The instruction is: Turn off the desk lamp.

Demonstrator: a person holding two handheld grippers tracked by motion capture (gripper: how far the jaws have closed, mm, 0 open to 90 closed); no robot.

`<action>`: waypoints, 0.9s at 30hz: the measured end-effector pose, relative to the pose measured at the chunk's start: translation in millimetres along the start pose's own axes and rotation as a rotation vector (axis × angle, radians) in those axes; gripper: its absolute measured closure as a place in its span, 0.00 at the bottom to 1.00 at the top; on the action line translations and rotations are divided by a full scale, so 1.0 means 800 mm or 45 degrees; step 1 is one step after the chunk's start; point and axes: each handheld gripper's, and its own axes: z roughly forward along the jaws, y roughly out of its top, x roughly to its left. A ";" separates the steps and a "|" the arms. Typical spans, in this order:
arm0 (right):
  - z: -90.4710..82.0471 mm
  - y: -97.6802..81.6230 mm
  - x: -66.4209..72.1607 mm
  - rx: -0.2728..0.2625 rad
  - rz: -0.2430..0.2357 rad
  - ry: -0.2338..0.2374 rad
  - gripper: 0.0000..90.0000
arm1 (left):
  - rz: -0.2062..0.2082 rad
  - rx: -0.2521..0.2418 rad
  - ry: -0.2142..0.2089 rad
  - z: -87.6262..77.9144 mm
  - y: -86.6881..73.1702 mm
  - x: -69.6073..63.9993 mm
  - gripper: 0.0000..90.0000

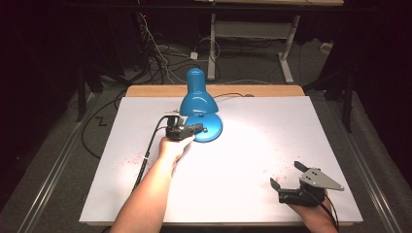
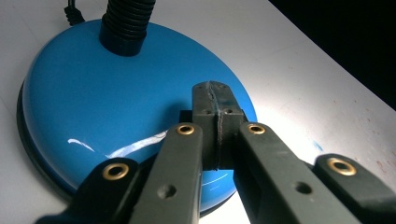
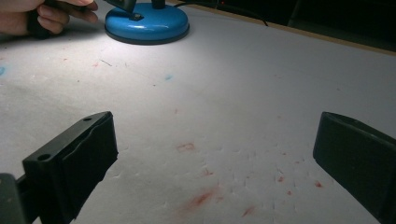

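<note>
White paper-covered tabletop left bare between both hands. Far-left middle blocked by glossy blue desk lamp: round base, black ribbed neck, shade overhanging. Left tongs pressed shut over base; right tongs spread, nothing between.

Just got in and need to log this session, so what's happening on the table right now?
A person works at a white table with tongs in each hand. The left tongs are shut, tips pressed together over the round base of a lit blue lamp, seemingly pressing a switch there, though that is hard to make out. The right tongs rest open near the front right corner, holding nothing.
</note>
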 end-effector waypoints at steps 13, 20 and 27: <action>0.000 -0.001 -0.001 0.004 -0.005 -0.001 0.01 | -0.005 0.010 -0.007 0.005 0.001 0.000 0.98; 0.001 -0.001 -0.001 0.006 0.002 -0.004 0.01 | -0.020 0.001 -0.033 0.005 0.001 0.002 0.98; 0.000 -0.001 -0.001 0.008 0.004 -0.004 0.01 | -0.012 -0.010 -0.031 0.006 0.001 0.001 0.98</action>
